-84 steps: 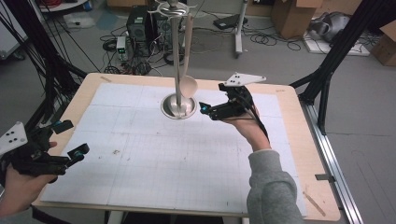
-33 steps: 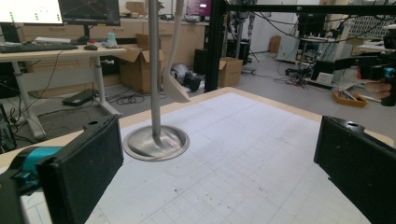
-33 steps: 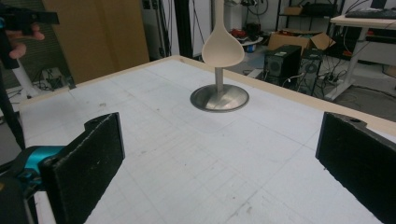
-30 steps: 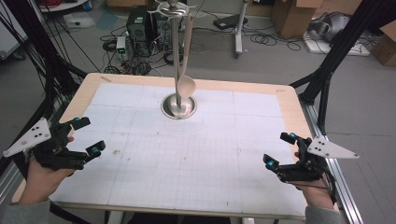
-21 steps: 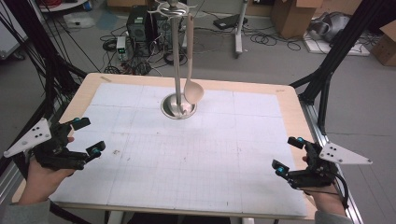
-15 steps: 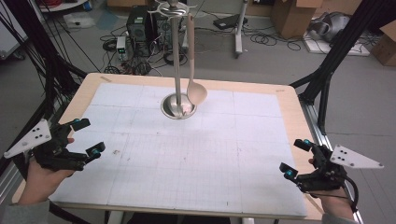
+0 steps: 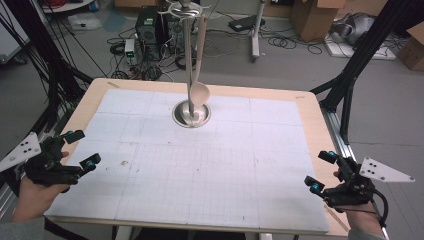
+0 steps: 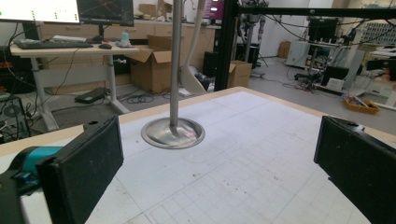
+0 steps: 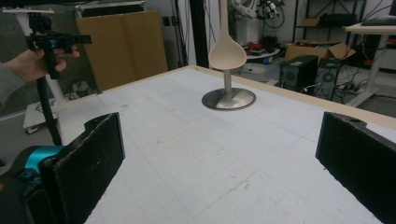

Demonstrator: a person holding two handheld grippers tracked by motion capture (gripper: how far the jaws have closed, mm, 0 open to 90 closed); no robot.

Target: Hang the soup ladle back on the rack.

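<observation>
Hanging from the hook at the top of a metal stand [image 7: 189, 60], handle up and bowl down: a pale wooden spoon [image 7: 199, 90], bowl dangling just above the stand's round base [image 7: 191, 114] and just beside the upright pole. Standing toward the far middle of the bench [image 7: 200, 165], on the white gridded sheet covering it. Seen again from the left gripper view, pole [image 8: 175, 65] rising from the base, spoon [image 8: 192, 70] hanging just behind it; and from the right gripper view, spoon bowl [image 9: 227, 52] facing the camera above the round base [image 9: 229, 98].

Hovering at the near left corner of the bench, well apart from the stand: the left claw [image 7: 79, 149], gripped in a hand [image 7: 32, 192], jaws spread wide and grasping nothing. In its own view, both black pads standing far apart at the frame's edges, bare sheet between them.

Hovering at the near right corner, over the wooden edge: the right claw [image 7: 321, 171], likewise released, jaws wide, nothing between them, grey three-cornered plate pointing outward. In the right gripper view, the other hand and its claw [image 9: 51, 41] showing far off at upper left.

Lying beyond the bench on the floor: cables, a black computer case [image 7: 150, 25], cardboard boxes.
</observation>
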